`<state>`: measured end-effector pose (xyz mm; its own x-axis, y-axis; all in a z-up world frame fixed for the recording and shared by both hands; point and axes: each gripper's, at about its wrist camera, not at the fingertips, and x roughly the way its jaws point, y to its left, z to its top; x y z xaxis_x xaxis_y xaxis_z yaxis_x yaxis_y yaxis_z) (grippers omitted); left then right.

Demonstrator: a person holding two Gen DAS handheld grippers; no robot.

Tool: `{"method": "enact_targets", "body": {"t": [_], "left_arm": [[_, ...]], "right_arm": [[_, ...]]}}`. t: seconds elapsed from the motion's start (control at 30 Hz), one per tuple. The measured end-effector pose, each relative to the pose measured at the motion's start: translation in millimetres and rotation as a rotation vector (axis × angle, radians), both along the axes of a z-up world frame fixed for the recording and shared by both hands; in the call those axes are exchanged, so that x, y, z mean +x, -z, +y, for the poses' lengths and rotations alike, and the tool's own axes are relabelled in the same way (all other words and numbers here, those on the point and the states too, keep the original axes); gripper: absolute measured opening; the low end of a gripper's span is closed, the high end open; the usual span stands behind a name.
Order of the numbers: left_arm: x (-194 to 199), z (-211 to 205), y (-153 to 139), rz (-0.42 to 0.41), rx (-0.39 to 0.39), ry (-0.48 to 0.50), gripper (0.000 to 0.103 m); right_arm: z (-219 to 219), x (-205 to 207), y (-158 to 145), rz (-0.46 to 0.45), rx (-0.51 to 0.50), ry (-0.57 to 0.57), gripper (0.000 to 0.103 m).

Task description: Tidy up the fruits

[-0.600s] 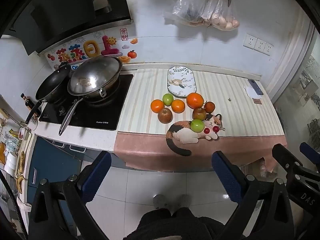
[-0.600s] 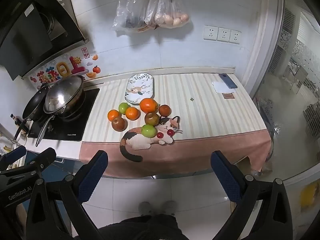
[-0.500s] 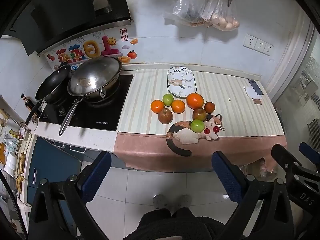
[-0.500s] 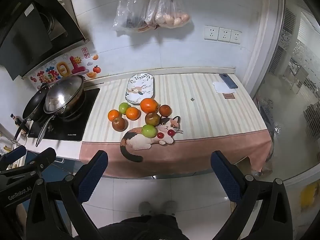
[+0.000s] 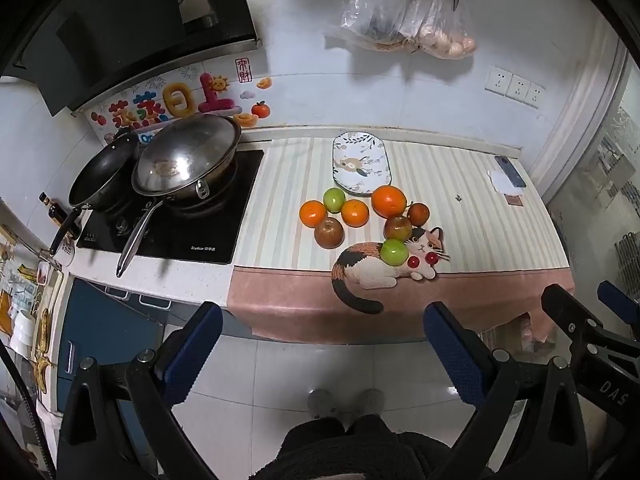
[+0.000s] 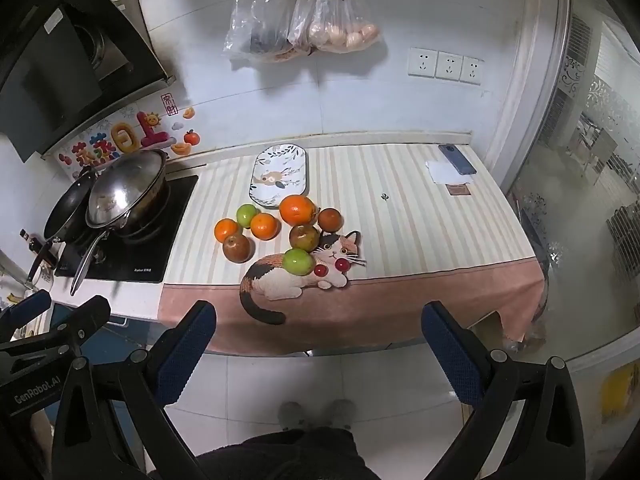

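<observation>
Several fruits lie in a cluster on the striped counter cloth: a big orange (image 5: 388, 200) (image 6: 297, 210), two small oranges, two green apples (image 5: 394, 252) (image 6: 297, 261), brownish-red apples (image 5: 329, 232) and two small red cherries (image 5: 413, 261). A patterned oblong plate (image 5: 361, 162) (image 6: 279, 173) lies empty just behind them. My left gripper (image 5: 320, 344) and right gripper (image 6: 318, 340) are both open and empty, held well back from the counter over the floor.
A stove with a lidded wok (image 5: 187, 160) and a black pan (image 5: 105, 174) stands left of the fruit. A phone on paper (image 6: 457, 164) lies at the counter's far right. Bags (image 6: 304, 28) hang on the wall. The cloth's pink edge (image 6: 360, 312) overhangs the front.
</observation>
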<state>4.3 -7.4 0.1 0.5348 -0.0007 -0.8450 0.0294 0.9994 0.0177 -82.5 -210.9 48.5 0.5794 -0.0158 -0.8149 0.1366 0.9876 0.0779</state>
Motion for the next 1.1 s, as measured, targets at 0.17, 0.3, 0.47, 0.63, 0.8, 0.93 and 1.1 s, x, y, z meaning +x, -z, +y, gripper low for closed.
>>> {"method": "enact_targets", "body": {"t": [0.17, 0.3, 0.47, 0.63, 0.8, 0.93, 1.1], "left_arm": [[-1, -1, 0, -0.001, -0.001, -0.001, 0.103], [2, 5, 0, -0.002, -0.006, -0.001, 0.103], [2, 6, -1, -0.004, -0.007, -0.001, 0.103], [2, 7, -2, -0.006, -0.012, 0.001, 0.103], [2, 6, -2, -0.006, -0.011, 0.0, 0.103], [2, 6, -2, -0.007, -0.01, -0.003, 0.103], [2, 7, -3, -0.006, -0.009, -0.002, 0.103]], "right_arm": [[0, 0, 0, 0.0, 0.003, 0.0, 0.103], [2, 5, 1, 0.003, 0.003, -0.002, 0.103], [5, 9, -1, 0.0, 0.001, -0.002, 0.103], [8, 10, -2, -0.003, -0.005, -0.001, 0.103], [10, 10, -3, -0.005, -0.008, 0.0, 0.103], [9, 10, -3, -0.007, -0.009, 0.0, 0.103], [10, 10, -3, -0.005, -0.008, -0.002, 0.103]]}}
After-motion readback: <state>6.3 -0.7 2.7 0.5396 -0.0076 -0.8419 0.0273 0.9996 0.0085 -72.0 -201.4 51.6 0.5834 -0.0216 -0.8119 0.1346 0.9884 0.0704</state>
